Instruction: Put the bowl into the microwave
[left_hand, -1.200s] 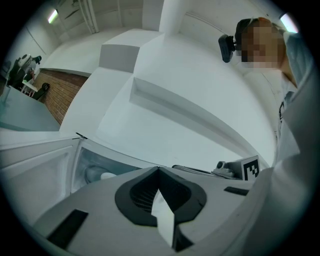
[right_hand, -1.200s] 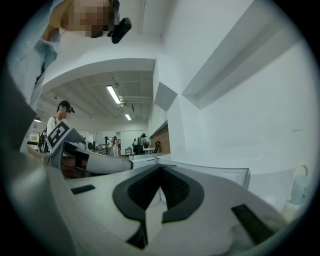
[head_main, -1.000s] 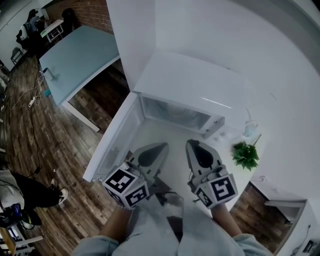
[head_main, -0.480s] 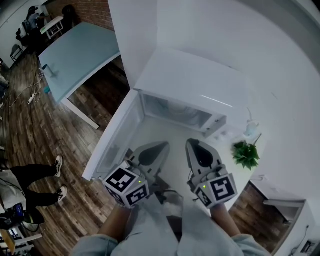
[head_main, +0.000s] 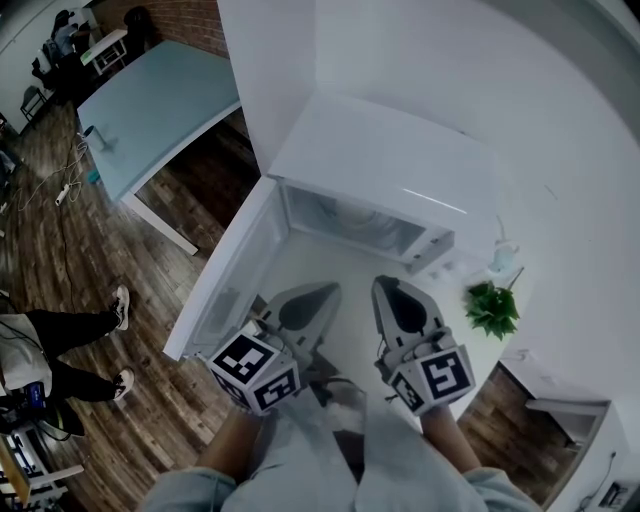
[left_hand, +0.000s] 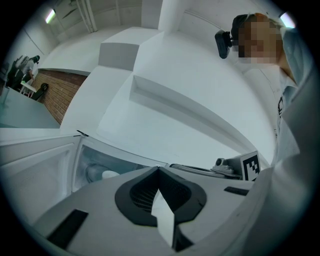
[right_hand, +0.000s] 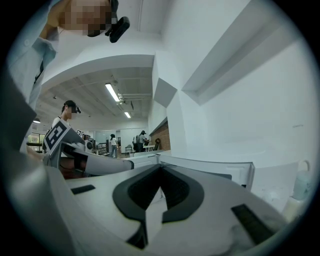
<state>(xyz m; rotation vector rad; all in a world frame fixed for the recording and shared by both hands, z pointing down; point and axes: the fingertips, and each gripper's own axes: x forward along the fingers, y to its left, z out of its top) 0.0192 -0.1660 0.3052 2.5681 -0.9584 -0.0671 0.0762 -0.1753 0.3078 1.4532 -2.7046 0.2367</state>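
Looks all but finished, with an apparent pale round bowl (left_hand: 102, 174) already inside the open white microwave (head_main: 380, 165) at frame centre, fingers of grey left gripper (head_main: 322, 293) and right gripper (head_main: 386, 286) together, empty, below, door (head_main: 225, 290) unshut.

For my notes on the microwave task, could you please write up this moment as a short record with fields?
microwave: white, standing on the counter against the wall
door: swung open to the left
inside: a pale rounded thing shows in the left gripper view; I cannot tell whether it is the bowl
left tongs: shut, nothing between them, held in front of the opening
right tongs: shut, empty, beside the left ones
nearby: a small potted plant on the counter, right of the microwave
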